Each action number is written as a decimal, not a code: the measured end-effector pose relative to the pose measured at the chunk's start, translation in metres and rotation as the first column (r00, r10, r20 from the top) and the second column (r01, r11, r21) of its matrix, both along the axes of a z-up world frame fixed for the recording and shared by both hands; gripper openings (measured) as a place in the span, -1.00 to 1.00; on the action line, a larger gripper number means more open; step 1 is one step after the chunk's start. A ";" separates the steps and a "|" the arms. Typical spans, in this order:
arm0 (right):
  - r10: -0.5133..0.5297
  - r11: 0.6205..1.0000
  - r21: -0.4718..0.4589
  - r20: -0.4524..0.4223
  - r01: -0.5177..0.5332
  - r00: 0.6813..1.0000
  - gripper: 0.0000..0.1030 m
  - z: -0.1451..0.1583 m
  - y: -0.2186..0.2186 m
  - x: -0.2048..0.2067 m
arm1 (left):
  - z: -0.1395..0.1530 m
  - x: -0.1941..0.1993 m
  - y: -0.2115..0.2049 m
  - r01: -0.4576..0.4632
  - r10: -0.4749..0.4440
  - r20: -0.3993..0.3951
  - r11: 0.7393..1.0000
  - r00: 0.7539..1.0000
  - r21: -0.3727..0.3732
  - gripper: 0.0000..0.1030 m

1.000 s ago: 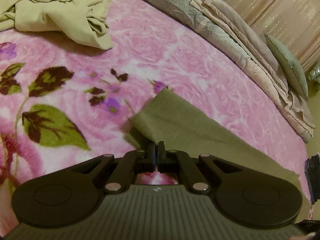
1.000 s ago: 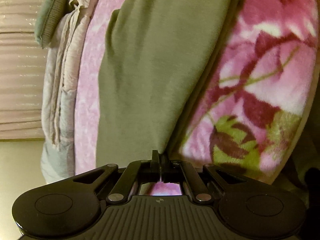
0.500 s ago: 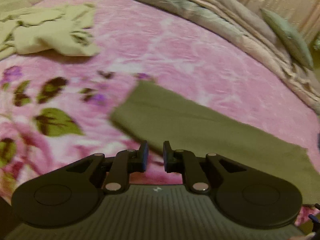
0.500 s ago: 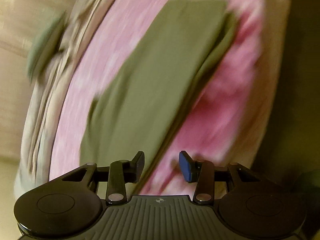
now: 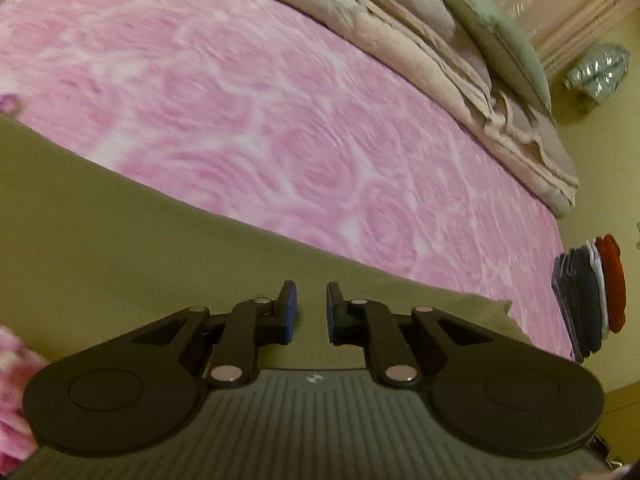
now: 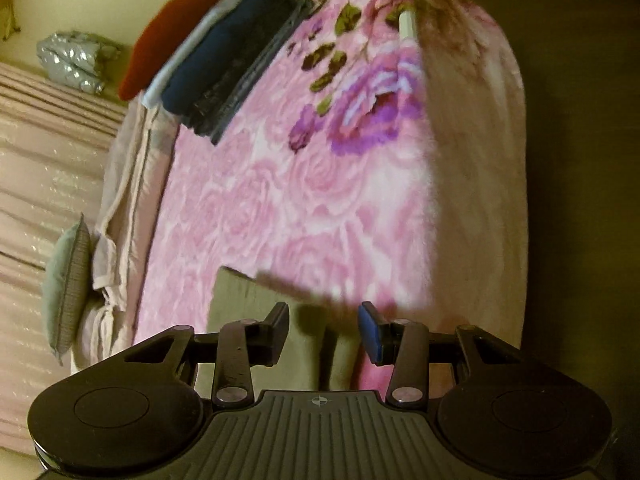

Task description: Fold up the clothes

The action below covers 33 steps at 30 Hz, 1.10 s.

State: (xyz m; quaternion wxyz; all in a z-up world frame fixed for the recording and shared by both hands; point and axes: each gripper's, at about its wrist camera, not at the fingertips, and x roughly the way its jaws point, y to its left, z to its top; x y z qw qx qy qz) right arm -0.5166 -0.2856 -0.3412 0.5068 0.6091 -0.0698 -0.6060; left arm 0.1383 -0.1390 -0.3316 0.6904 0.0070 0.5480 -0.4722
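The left gripper [image 5: 307, 307] hangs with its jaws a little apart and nothing between the blue pads [image 5: 289, 312]. The right gripper [image 6: 323, 325] is spread wider, also empty, one dark pad at 9 o'clock, one blue at 3 o'clock.

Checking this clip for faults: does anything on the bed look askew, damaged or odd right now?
Nothing stands out. The olive cloth lies flat on the pink blanket, the folded stack sits neatly near the bed's edge, and both grippers hover with jaws open.
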 end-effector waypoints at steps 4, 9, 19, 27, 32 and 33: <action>0.053 0.998 -0.038 -0.020 -0.053 0.998 -0.92 0.010 -0.003 0.007 | -0.006 -0.023 -0.024 0.036 -0.036 -0.008 0.999 0.999 0.026 -0.80; -0.049 0.999 0.002 0.035 0.049 0.998 -0.92 0.020 0.020 0.006 | -0.010 -0.031 -0.035 0.058 -0.059 -0.001 0.997 0.998 0.044 -0.80; -0.038 0.998 0.053 0.091 0.034 0.995 0.13 -0.004 0.027 0.004 | -0.012 -0.032 -0.039 0.062 -0.061 -0.016 0.997 0.998 0.053 -0.80; 0.038 0.999 -0.005 0.076 -0.037 0.996 -0.70 -0.028 -0.001 0.019 | -0.018 -0.036 -0.029 0.007 -0.004 -0.040 0.998 0.999 0.069 -0.80; 0.196 0.968 -0.142 -0.080 -0.205 0.977 -0.74 0.007 -0.042 0.033 | -0.015 -0.040 -0.025 -0.046 0.048 -0.040 0.997 0.998 0.063 -0.80; 0.242 0.948 -0.179 -0.122 -0.261 0.963 -0.74 0.019 -0.051 0.037 | -0.013 -0.042 -0.025 -0.056 0.058 -0.037 0.997 0.998 0.061 -0.80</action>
